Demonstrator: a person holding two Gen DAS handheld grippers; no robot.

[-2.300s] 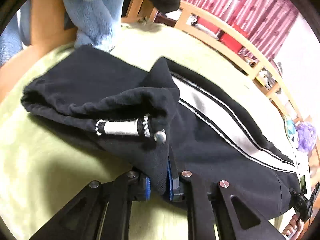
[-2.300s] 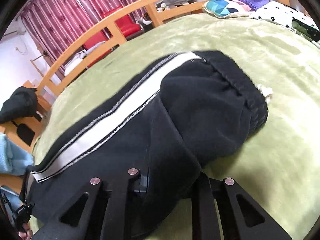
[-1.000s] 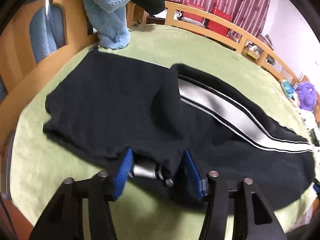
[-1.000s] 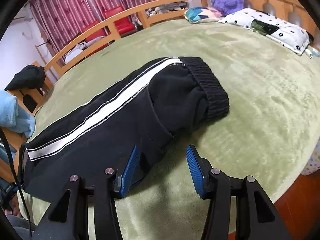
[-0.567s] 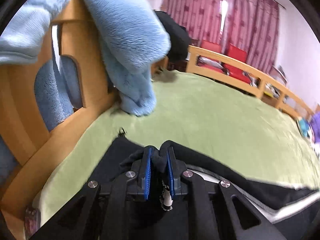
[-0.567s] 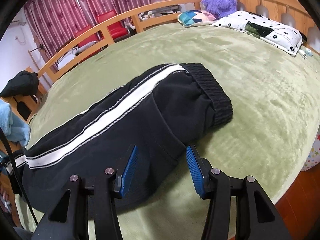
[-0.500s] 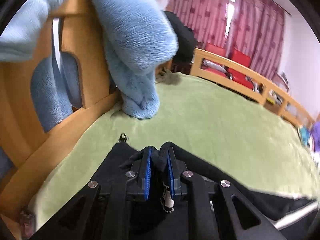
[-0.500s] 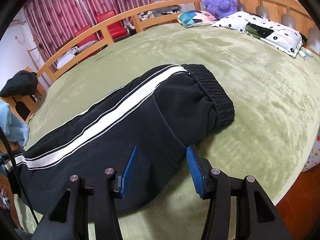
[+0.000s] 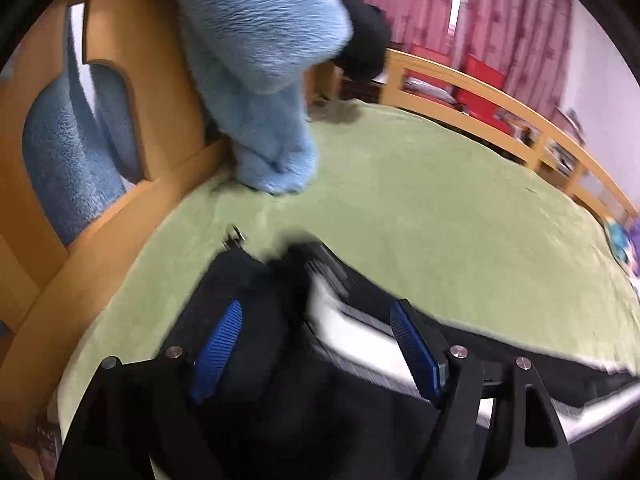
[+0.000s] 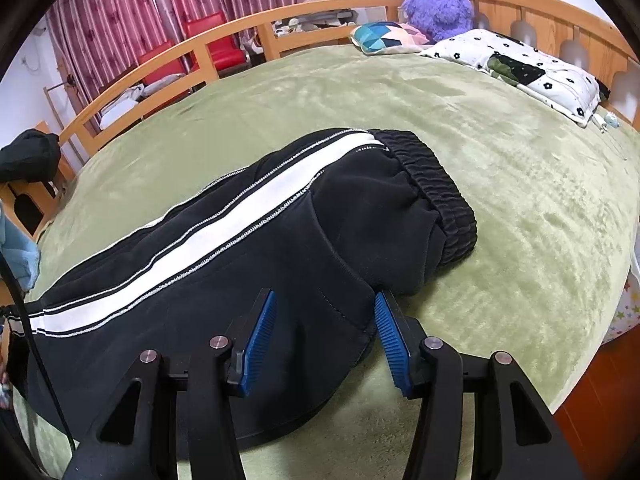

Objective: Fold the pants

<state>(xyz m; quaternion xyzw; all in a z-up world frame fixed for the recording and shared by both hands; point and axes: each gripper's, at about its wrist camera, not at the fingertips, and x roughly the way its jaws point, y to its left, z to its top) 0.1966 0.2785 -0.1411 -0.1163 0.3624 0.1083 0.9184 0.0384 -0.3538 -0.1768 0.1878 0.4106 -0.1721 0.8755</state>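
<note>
Left wrist view: the left gripper [image 9: 316, 342] is hovering with its jaws spread wide and nothing between them, directly above the leg end of the pants [image 9: 276, 344]. The view is motion-blurred, so the exact hem edge cannot be made out. The white side stripe [image 9: 352, 332] is running between the blue pads [image 9: 216, 344]. For a clean fold, the gripper should be closing on both fabric layers at the hem, near the outer edge, not on the top layer alone. The pants are lying on the bed [image 9: 440, 208], which is covered in a green plush cover that is likely dragging on the cloth. A blue fleece blanket [image 9: 264, 60] is hanging over the wooden footboard [image 9: 132, 52] and touching the bed just beyond the pants. Red curtains [image 9: 508, 24] are closing off the room behind the side rail [image 9: 500, 120].

Right wrist view: the right gripper [image 10: 324, 334] is also standing wide and empty, with its pads straddling the near edge of the seat area. The pants are lying flat, legs stacked, stripe up, with the elastic waistband [image 10: 436, 192] to the right. A matching grip here, level with the left, should be keeping the fold line straight. A floral pillow [image 10: 532, 68], a patterned cushion [image 10: 384, 36] and a purple plush toy [image 10: 438, 4] are resting well apart, at the headboard [image 10: 560, 12].
</note>
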